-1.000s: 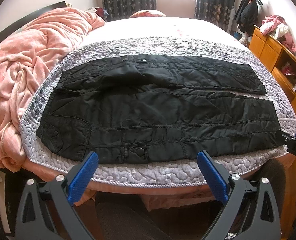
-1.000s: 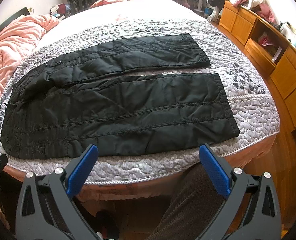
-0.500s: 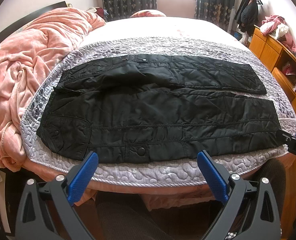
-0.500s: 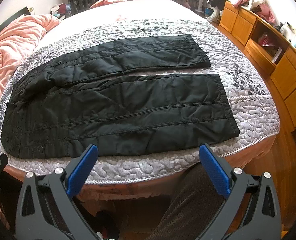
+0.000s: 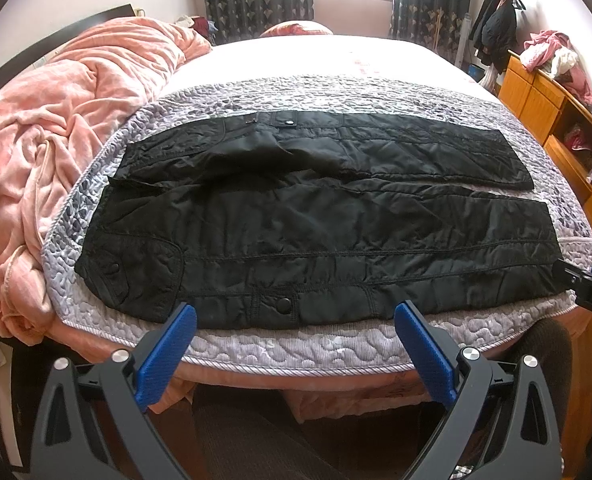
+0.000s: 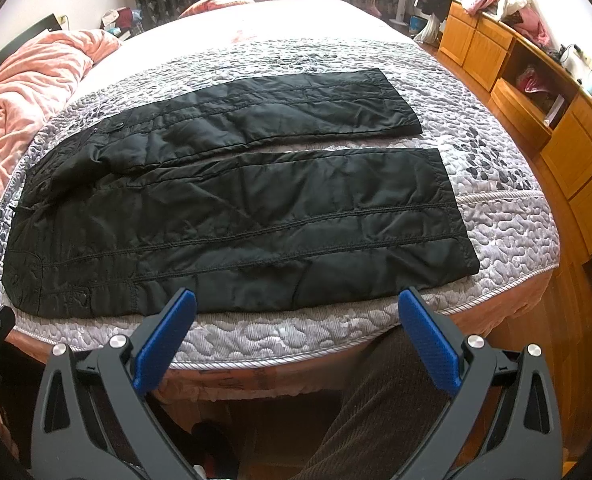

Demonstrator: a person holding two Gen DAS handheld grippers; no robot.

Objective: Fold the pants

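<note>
Black quilted pants (image 5: 316,224) lie flat on the grey quilted bedspread (image 5: 336,92), waist to the left, both legs stretched to the right with a narrow gap between them. They also show in the right wrist view (image 6: 236,220). My left gripper (image 5: 294,320) is open and empty, hovering at the near bed edge by the waist end's snap pocket. My right gripper (image 6: 296,310) is open and empty, at the near edge by the lower part of the near leg. Neither touches the pants.
A rumpled pink blanket (image 5: 56,128) is heaped on the bed's left side. Orange wooden cabinets (image 6: 536,92) with clothes on top run along the right. The bedspread's corded near edge (image 6: 296,360) lies just ahead of both grippers. A person's legs show below.
Both grippers have crept slightly forward toward the bed edge. The pants have not moved.
</note>
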